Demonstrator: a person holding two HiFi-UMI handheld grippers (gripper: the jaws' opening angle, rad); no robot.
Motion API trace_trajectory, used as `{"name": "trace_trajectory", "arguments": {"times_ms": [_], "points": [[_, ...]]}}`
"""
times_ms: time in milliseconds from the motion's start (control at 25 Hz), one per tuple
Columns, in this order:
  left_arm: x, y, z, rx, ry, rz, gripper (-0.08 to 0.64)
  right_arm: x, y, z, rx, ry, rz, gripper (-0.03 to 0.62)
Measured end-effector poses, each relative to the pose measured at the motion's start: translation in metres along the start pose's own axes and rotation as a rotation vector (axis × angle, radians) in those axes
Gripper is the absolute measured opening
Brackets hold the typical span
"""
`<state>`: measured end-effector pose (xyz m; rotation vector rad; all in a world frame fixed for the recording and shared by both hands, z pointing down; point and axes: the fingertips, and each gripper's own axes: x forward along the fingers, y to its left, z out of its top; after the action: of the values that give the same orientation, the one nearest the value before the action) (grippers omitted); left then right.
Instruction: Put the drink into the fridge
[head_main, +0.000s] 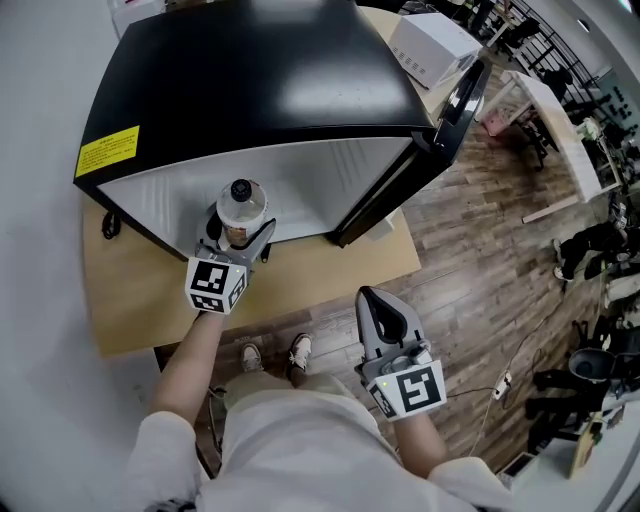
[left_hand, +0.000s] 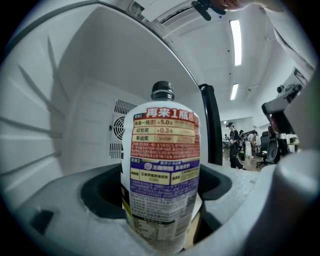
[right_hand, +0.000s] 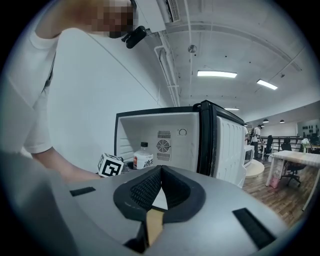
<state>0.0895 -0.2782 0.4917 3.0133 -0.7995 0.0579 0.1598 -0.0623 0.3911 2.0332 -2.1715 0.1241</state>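
Drink (left_hand: 162, 165) between jaws of left tool (head_main: 236, 243)

Open-plan office, strip lights (right_hand: 216, 74) overhead, white desk (head_main: 555, 125) out at two o'clock, black office chair (left_hand: 270, 150), people (left_hand: 234, 145) standing about, wood-plank floor (head_main: 480, 270).

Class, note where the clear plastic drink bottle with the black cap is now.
Head view, left of centre: the clear plastic bottle stands gripped in the left tool at the open front of the black mini fridge.
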Motion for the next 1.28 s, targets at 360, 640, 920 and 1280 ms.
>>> {"name": "trace_trajectory", "arguments": {"times_ms": [360,640,920,1280], "points": [[0.041,0.008,-0.020,-0.010,0.014,-0.016,0.419,-0.008,0.002,-0.007,-0.030,0.042,-0.019,0.000],[0.065,0.013,-0.023,-0.021,0.010,-0.025,0.419,-0.017,0.000,-0.012,-0.029,0.060,-0.039,0.000],[0.086,0.023,-0.034,-0.030,0.023,-0.016,0.419,-0.032,-0.006,-0.022,-0.015,0.091,-0.069,0.000],[0.106,0.023,-0.039,-0.054,0.020,-0.026,0.419,-0.039,-0.010,-0.027,-0.001,0.099,-0.110,0.000]]}}
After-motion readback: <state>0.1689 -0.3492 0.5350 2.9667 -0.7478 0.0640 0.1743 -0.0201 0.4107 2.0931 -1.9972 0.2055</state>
